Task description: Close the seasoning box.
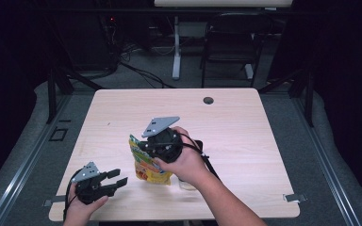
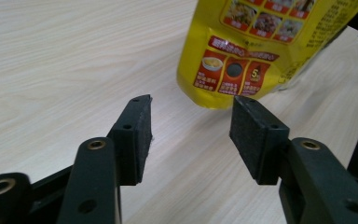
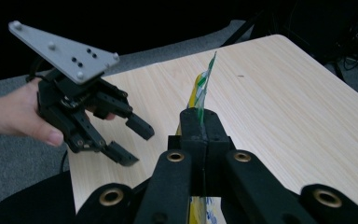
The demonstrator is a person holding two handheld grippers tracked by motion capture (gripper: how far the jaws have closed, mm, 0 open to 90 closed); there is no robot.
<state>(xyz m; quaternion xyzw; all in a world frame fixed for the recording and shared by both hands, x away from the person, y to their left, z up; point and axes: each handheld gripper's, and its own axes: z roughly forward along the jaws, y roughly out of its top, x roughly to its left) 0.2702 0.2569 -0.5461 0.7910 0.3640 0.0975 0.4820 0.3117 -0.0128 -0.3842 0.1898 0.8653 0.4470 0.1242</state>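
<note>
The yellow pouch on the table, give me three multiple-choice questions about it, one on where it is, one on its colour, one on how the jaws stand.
1. Where is the pouch?
A. near the table's front edge, between the two hands
B. by the round hole at the far edge
C. on the floor

2. What is the pouch's main colour?
A. blue
B. yellow
C. white

3. How do the jaws stand?
A. both pairs open
B. left gripper shut, right gripper open
C. right gripper shut on the pouch, left gripper open

Answers:
1 A, the high view shows it held near the front edge.
2 B, the left gripper view shows its yellow face.
3 C, the right gripper view shows its jaws pinching the pouch's top edge; the left jaws stand apart.
</note>
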